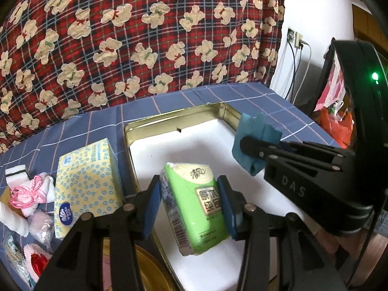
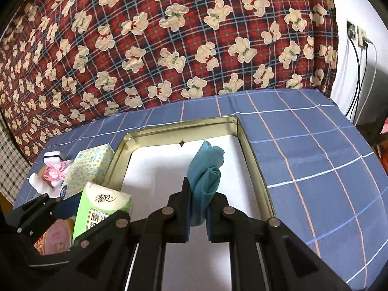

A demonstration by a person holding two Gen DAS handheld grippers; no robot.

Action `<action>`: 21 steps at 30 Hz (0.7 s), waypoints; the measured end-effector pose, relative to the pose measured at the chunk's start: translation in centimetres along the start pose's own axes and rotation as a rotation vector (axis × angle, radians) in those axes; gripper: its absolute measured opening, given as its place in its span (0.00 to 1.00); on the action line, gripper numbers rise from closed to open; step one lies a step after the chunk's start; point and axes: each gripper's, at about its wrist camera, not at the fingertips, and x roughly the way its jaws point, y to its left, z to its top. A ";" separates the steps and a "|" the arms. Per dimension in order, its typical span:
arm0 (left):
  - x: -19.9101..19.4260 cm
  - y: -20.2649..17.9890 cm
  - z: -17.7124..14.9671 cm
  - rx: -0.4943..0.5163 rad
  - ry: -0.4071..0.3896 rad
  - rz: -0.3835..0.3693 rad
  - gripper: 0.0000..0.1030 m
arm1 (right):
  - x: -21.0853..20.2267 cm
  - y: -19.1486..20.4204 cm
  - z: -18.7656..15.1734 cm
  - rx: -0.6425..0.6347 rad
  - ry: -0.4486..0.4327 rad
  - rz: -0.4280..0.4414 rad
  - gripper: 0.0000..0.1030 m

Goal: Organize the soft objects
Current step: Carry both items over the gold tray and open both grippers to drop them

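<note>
At the far left of the blue checked tablecloth [image 1: 254,97] lies a heap of small soft things: a white sponge [image 1: 15,173], a pink and white knitted piece [image 1: 31,191] and some wrapped packets [image 1: 41,225]. Just beside them stands a yellow tissue box [image 1: 87,179], close against the left wall of the gold tin [image 1: 174,116].

The tin is open and lined in white. Over its near left part, the left gripper [image 1: 191,208] has its blue pads pressed on both long sides of a green tissue pack [image 1: 194,206], which it holds tilted; whether the pack touches the lining cannot be told.

Further right, the right gripper [image 2: 197,215] is closed almost fully on a folded teal cloth [image 2: 205,177], which sticks up between its fingers above the right half of the tin. A round pink lid [image 2: 57,236] shows at the tin's near left corner.
</note>
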 end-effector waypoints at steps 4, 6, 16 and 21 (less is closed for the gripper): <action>0.2 0.0 0.0 0.004 0.009 0.002 0.44 | 0.0 0.1 0.0 -0.004 0.004 -0.020 0.10; 0.3 0.0 -0.1 0.005 0.015 0.002 0.44 | 0.1 0.1 0.0 -0.002 0.008 -0.028 0.10; 0.6 -0.2 -0.3 0.013 0.029 0.004 0.59 | 0.7 0.2 -0.1 0.005 0.051 -0.059 0.41; -1.2 -0.5 -0.3 0.044 -0.026 0.023 0.74 | 0.5 0.0 -0.4 0.025 0.009 -0.053 0.58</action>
